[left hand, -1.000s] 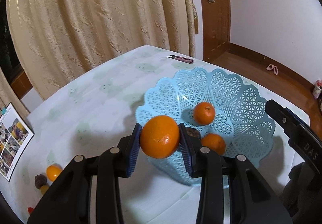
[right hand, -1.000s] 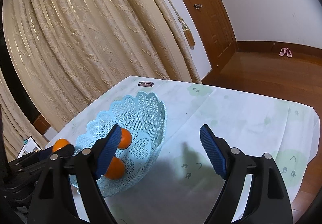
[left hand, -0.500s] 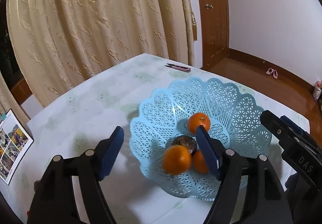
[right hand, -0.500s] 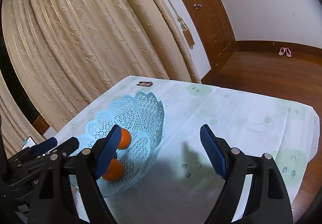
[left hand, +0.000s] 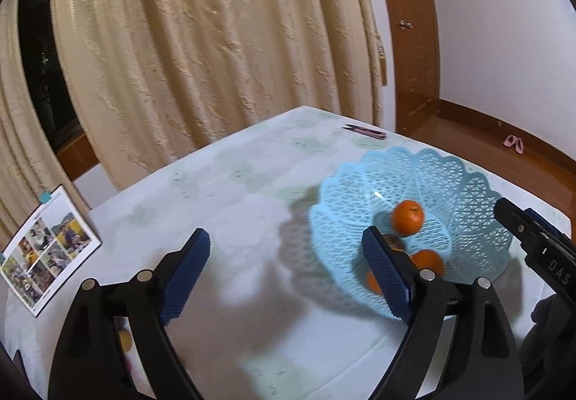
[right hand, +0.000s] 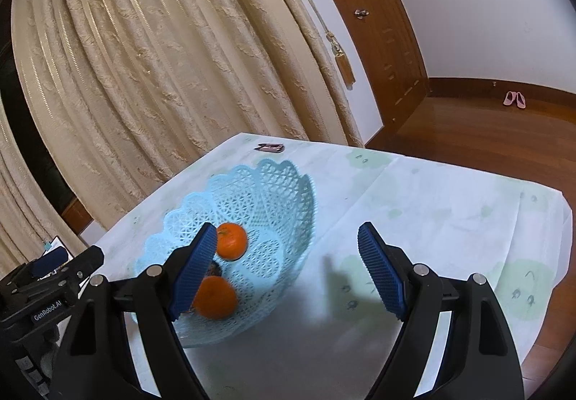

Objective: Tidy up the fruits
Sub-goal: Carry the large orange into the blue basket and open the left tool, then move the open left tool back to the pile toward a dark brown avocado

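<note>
The left gripper (left hand: 286, 272) is opening with nothing between its jaws, and the right gripper (right hand: 288, 268) hangs wide and empty; oranges (left hand: 407, 217) sit in the blue basket (left hand: 464, 184), so next swing left toward the fruit (left hand: 124, 339) low by the table (left hand: 223, 191) edge, approaching low and squarely

Bare tablecloth (left hand: 223, 205) left of basket (left hand: 464, 180)

The round orange fruit (left hand: 373, 282), clamped a second ago, now lies in the pale blue latticed plastic basket (left hand: 464, 184); the left gripper (left hand: 284, 267), empty, is opening.
</note>
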`<state>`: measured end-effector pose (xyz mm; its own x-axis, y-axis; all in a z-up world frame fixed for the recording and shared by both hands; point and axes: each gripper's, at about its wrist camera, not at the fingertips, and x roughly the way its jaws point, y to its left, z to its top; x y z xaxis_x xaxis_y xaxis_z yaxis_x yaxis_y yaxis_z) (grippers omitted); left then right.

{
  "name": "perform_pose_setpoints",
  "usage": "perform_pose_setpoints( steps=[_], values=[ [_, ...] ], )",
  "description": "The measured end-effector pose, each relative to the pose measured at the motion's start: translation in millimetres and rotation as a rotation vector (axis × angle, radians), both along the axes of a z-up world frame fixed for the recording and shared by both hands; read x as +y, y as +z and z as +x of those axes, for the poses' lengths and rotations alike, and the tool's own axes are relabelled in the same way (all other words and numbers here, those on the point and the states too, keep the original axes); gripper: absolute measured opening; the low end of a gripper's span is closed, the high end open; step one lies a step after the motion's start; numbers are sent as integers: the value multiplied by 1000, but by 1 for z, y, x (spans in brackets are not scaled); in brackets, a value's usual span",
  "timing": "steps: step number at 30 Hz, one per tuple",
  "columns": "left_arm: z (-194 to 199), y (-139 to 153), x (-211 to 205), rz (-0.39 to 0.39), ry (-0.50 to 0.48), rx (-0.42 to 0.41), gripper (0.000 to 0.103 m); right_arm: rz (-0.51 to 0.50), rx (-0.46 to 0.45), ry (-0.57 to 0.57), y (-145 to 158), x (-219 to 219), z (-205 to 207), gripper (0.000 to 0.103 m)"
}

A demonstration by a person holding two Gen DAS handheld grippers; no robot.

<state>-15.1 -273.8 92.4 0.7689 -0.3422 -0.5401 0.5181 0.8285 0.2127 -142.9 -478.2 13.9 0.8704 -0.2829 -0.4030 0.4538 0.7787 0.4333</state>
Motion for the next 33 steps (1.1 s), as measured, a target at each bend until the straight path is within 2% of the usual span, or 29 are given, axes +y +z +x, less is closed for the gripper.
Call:
perform_pose_setpoints(
  steps=[6,10,23,27,33],
  values=[
    [0,3,27,20,65,-33,89,-37,-6,54,11,24,6,82],
    [2,5,47,6,95,-32,89,-93,-25,94,23,47,10,92],
    [14,8,108,-28,186,-30,89,-192,1,303,35,125,39,93],
    [32,10,141,-90,208,51,89,-179,29,382,33,143,49,93],
    [70,2,192,-201,233,238,89,-166,90,471,26,167,64,93]
  ],
)
